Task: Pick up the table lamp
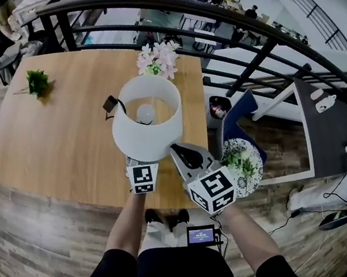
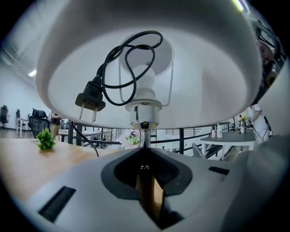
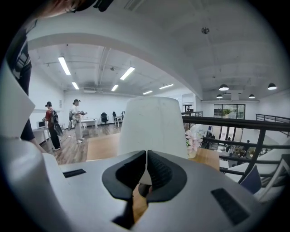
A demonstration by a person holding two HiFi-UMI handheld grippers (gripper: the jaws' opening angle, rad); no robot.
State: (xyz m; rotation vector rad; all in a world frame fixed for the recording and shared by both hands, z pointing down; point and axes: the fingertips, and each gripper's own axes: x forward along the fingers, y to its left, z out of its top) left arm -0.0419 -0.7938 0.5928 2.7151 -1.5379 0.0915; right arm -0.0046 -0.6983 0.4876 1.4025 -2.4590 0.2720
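Seemingly light but top-heavy under a dentable shade [image 2: 204, 81], the table lamp [image 1: 148, 132] at the counter's [image 1: 61, 132] six-o'clock edge seems best held by its stiff stem [image 2: 144, 136], which the jaws of the left gripper [image 2: 144, 152] pinch; the jaws of the right gripper [image 3: 146, 156] sit pressed together, empty.

Wooden table [image 1: 62, 139] — green sprig [image 1: 37, 82] far left, pink flowers [image 1: 159, 58] beside the black railing [image 1: 219, 13].

A wooden table [image 1: 62, 139] stands on a plank floor [image 1: 35, 254]. A small green plant [image 1: 38, 81] sits near its far left corner, and pink flowers [image 1: 159, 58] stand at its far right corner. A black railing [image 1: 106, 3] curves just beyond the far edge. Strip lights [image 3: 128, 72] run along the white ceiling [image 3: 181, 54]. Dark-framed windows [image 3: 229, 111] line the right wall.
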